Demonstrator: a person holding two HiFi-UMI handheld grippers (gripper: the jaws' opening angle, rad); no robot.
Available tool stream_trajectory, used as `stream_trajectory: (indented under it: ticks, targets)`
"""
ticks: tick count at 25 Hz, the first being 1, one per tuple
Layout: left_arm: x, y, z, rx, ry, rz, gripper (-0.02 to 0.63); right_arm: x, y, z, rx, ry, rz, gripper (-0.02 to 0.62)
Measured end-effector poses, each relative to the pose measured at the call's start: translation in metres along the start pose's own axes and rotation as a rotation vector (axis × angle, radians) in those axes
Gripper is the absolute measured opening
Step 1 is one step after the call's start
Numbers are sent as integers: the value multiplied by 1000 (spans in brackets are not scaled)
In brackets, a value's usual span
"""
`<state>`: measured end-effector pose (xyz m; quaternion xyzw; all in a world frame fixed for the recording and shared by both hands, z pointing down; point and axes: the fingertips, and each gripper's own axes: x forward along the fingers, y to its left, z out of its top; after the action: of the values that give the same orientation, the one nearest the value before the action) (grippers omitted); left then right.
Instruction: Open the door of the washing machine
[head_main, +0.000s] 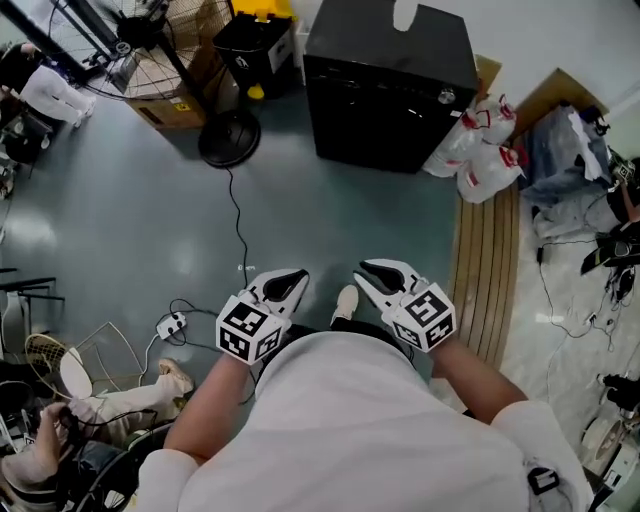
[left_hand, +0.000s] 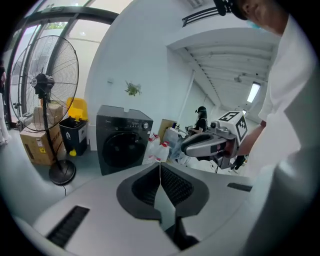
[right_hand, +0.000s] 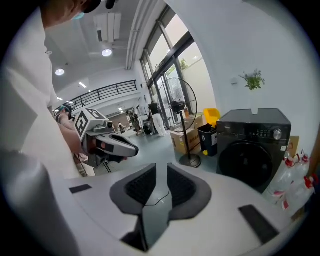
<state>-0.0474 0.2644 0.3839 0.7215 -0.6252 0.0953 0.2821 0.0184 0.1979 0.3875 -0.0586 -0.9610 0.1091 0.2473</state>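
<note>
The black front-loading washing machine (head_main: 390, 90) stands against the far wall, a few steps ahead of me. Its round door (left_hand: 120, 147) is closed, and it also shows in the right gripper view (right_hand: 247, 162). Both grippers are held close to my body, side by side, pointing toward the machine and well short of it. My left gripper (head_main: 290, 275) is shut, its pads meeting at the tip (left_hand: 160, 165) with nothing between them. My right gripper (head_main: 368, 268) has a narrow gap between its pads (right_hand: 161, 170), and only floor shows through it.
A standing fan (head_main: 228, 135) is left of the machine, its cable (head_main: 238, 220) trailing across the floor to a power strip (head_main: 172, 323). A cardboard box (head_main: 170, 105) and a black bin (head_main: 255, 45) stand behind the fan. White plastic bags (head_main: 485, 150) and a slatted wooden strip (head_main: 485, 270) are on the right.
</note>
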Motion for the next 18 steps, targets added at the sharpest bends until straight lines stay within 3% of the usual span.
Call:
stream_trajectory:
  ticks: [8, 18]
  targets:
    - [97, 39, 48, 42, 20, -34, 18, -1, -95, 1, 80, -17, -118, 66]
    - [212, 157, 77, 163, 134, -133, 20, 3, -192, 18, 207, -19, -357, 81]
